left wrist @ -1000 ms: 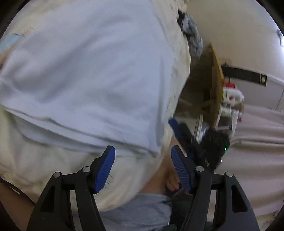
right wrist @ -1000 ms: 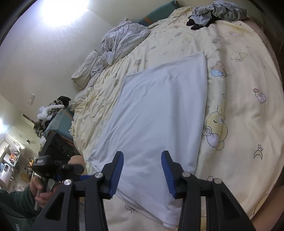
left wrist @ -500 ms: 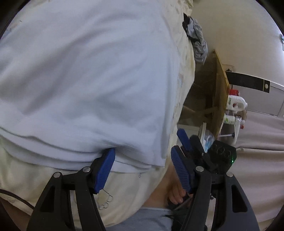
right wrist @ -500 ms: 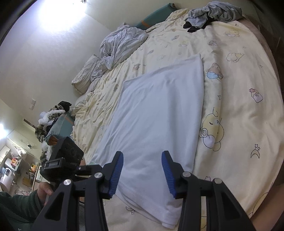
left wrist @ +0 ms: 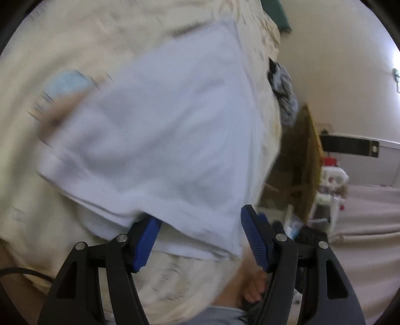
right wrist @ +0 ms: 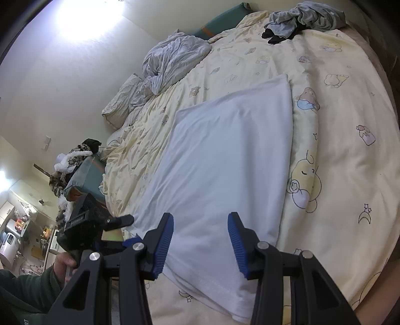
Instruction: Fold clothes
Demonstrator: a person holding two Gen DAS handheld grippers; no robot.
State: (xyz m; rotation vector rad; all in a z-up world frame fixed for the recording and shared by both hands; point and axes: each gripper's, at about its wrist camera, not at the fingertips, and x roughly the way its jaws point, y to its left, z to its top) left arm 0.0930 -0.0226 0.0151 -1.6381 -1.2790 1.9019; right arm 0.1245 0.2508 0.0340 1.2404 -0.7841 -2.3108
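A white folded garment (right wrist: 225,160) lies flat on the yellow cartoon-print bedsheet (right wrist: 337,150). In the left wrist view, which is blurred, the garment (left wrist: 170,140) fills the middle. My left gripper (left wrist: 200,231) is at its near corner. The jaws are closing, with the hem lying over the left pad and the cloth's corner between them, but the pads do not press on it. My right gripper (right wrist: 201,237) hovers open over the garment's near edge, and the cloth under it lies flat. A hand (right wrist: 63,262) holds the left gripper beside the bed.
Grey and black clothes (right wrist: 305,17) are heaped at the bed's far corner. A crumpled grey-blue blanket (right wrist: 172,57) and a pillow (right wrist: 122,102) lie at the far left. A wooden board (left wrist: 310,160) and shelves stand past the bed's edge.
The left gripper swung and slid along the garment's edge to its corner, and its jaws narrowed around the hem. The right gripper kept still.
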